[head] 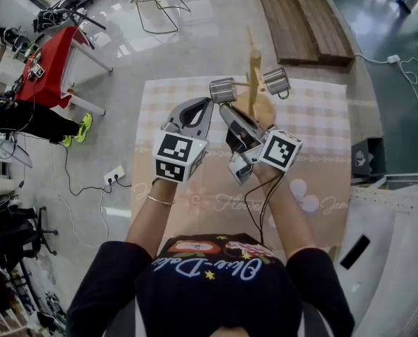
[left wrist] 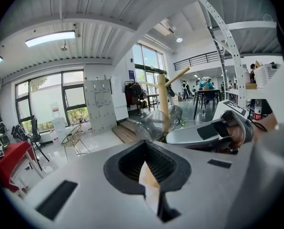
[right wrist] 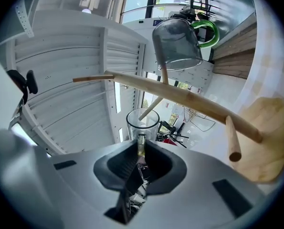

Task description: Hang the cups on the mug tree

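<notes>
The person stands at a tabletop [head: 321, 118] covered with a pale checked cloth. Cursive print on the cloth seems to read "Flower" near the middle and "Jam" to the right, though it is faint. The looping script on the dark shirt is too warped to read. The wooden mug tree [head: 253, 69] stands at the far edge. A clear cup with a green handle [head: 276, 81] already hangs from its right peg. The right gripper [head: 224, 109] reaches up and to the left toward the tree. In its own view the jaws are clamped on the thin yellowish handle of a second clear cup [right wrist: 142, 123]. That cup is held off the tabletop by the tree's left side, with a peg's tip reaching its rim. The left gripper [head: 207, 104] sits just beside the right one and points at the same cup. Its jaws stand slightly apart with nothing between them, and only cloth shows through the gap. Each gripper carries a cube of black-and-white square markers. On the floor to the left are a red table [head: 54, 69] and a white power strip [head: 114, 175].
</notes>
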The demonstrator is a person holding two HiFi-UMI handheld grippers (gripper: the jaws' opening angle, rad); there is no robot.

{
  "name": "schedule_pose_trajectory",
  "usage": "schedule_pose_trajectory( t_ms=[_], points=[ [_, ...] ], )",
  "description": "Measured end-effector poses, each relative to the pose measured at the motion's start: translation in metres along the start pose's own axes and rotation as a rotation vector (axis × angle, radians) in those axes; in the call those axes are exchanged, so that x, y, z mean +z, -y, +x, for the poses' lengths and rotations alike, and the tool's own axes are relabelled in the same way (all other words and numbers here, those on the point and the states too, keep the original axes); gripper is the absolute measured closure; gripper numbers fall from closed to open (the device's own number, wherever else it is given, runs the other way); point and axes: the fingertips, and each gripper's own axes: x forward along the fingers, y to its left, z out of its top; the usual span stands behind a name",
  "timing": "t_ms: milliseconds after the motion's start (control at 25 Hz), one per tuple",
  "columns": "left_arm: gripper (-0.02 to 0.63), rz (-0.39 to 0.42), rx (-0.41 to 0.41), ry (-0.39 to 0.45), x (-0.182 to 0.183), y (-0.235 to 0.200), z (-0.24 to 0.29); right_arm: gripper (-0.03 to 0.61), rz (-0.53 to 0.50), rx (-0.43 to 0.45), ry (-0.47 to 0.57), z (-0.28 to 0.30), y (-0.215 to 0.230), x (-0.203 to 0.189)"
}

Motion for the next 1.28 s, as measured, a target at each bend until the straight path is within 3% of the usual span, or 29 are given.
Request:
schedule_pose_trajectory(
  t_ms=[1280],
  points=[
    [0.606, 0.026, -0.009, 0.024, 0.0086, 0.0063, 0.0046, 0.529, 0.184, 0.055, 0.101, -0.0061, 0.007, 0.0039]
  ],
)
